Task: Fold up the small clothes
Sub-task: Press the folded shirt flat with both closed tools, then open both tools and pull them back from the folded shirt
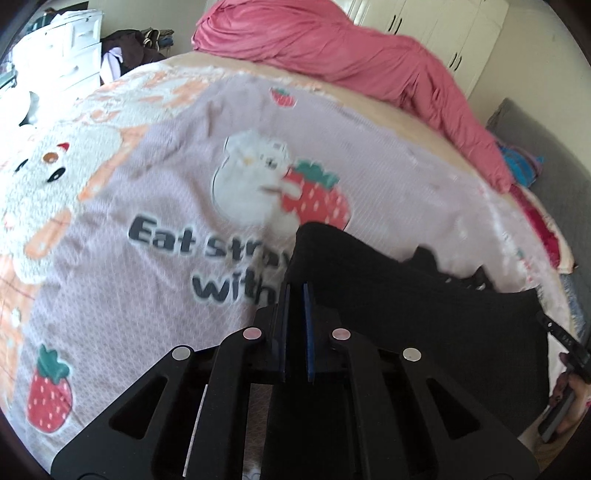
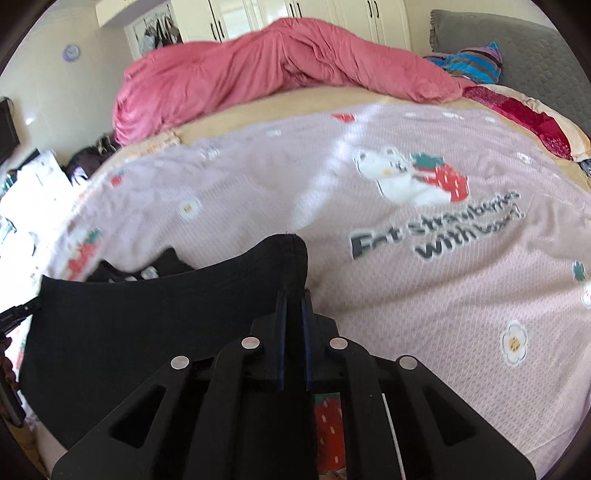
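Observation:
A small black garment (image 1: 406,302) lies on a lilac strawberry-print blanket (image 1: 147,295) spread over a bed. My left gripper (image 1: 296,291) is shut on the garment's left corner, the cloth pinched between its blue pads and folded up over the fingertips. In the right wrist view the same black garment (image 2: 147,325) stretches to the left, and my right gripper (image 2: 294,295) is shut on its right corner, which rises in a dark fold above the fingers. The other gripper (image 2: 14,314) shows at the far left edge holding the opposite end. White lettering on the garment is partly hidden.
A crumpled pink duvet (image 1: 351,55) lies along the far side of the bed. A striped blue cloth (image 2: 472,62) and a grey headboard (image 2: 517,44) are at the right. White wardrobes (image 2: 295,11) stand behind. A white drawer unit (image 1: 62,48) and dark clothes are off the bed's left.

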Tool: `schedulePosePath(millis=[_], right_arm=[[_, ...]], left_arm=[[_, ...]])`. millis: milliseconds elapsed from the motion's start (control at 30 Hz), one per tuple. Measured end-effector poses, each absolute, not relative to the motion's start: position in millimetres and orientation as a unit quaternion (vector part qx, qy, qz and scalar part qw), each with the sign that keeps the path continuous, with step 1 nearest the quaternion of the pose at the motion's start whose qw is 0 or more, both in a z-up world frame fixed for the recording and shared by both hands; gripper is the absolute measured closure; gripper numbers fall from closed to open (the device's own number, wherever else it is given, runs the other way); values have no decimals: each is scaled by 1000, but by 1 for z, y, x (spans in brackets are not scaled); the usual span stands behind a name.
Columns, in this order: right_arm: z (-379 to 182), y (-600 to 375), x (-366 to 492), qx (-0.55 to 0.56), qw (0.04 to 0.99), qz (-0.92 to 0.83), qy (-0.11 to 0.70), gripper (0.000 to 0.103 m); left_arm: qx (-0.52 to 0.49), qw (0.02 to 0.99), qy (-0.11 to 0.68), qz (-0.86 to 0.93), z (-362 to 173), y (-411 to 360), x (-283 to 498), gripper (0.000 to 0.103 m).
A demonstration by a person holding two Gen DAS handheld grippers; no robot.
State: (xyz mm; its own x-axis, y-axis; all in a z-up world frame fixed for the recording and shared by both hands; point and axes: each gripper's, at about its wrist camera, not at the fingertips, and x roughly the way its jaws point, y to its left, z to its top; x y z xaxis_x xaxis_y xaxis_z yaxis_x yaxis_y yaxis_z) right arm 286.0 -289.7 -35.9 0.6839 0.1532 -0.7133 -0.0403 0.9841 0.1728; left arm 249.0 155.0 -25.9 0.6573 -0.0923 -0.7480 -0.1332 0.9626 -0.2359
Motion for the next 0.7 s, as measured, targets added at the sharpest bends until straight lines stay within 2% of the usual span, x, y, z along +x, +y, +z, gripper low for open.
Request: schedulePosePath(millis=[167, 333, 367, 400, 467, 500, 700], right_arm=[[-52, -290, 283, 59, 912, 22, 405, 92], [-49, -296, 272, 74, 911, 19, 406, 77], [-47, -298, 267, 80, 910, 19, 406, 69], [-46, -299, 265, 84, 910, 22, 406, 65], [-41, -301, 254, 93, 910, 29, 402, 59], [-39, -302, 249, 95, 911, 32, 400, 55], [-28, -305, 205, 107, 913, 43, 391, 44]], left_arm=[[-130, 898, 421, 16, -37, 154, 246, 98], [-134, 896, 423, 13, -35, 156, 236, 93], [-137, 896, 422, 11, -33, 156, 232, 91], [-139, 896, 421, 10, -32, 156, 228, 89], [-149, 896, 419, 5, -29, 157, 218, 78], [-154, 896, 418, 2, -27, 157, 213, 77], [-152, 898, 414, -6, -17, 153, 174, 61]])
